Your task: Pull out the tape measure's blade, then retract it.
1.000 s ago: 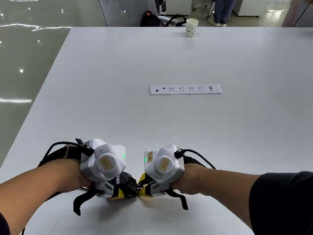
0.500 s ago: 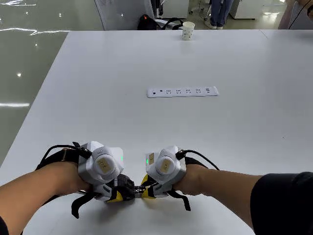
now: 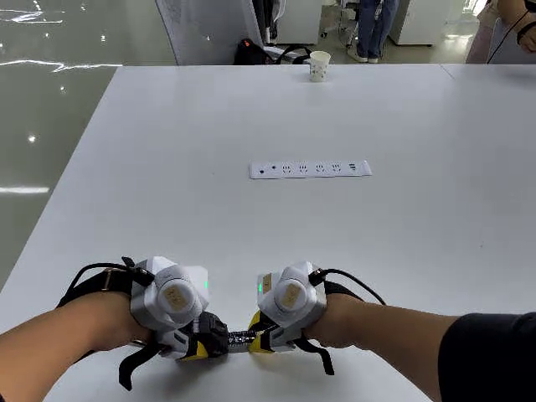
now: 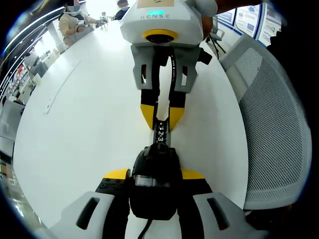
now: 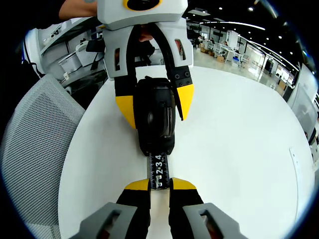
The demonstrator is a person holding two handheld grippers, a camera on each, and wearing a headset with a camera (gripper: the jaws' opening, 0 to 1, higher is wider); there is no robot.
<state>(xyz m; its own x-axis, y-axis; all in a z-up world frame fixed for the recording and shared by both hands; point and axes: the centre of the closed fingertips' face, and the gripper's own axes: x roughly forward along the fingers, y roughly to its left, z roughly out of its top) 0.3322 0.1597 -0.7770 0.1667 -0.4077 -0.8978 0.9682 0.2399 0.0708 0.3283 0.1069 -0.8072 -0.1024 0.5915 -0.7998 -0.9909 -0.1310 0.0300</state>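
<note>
- Firmly, the left gripper (image 4: pixel 154 175) is clamped on the black tape measure (image 5: pixel 155 117), whose case sits between the yellow-tipped jaws
- Facing it, the right gripper (image 5: pixel 159 185) pinches the tip of the blade (image 4: pixel 160 133), its jaws narrow
- A short stretch of blade with printed numerals bridges the gap between the two grippers
- Both are low over the white table (image 3: pixel 167 167); a power strip (image 3: pixel 310 169) lies well beyond them, a paper cup (image 3: pixel 318 66) farther still
</note>
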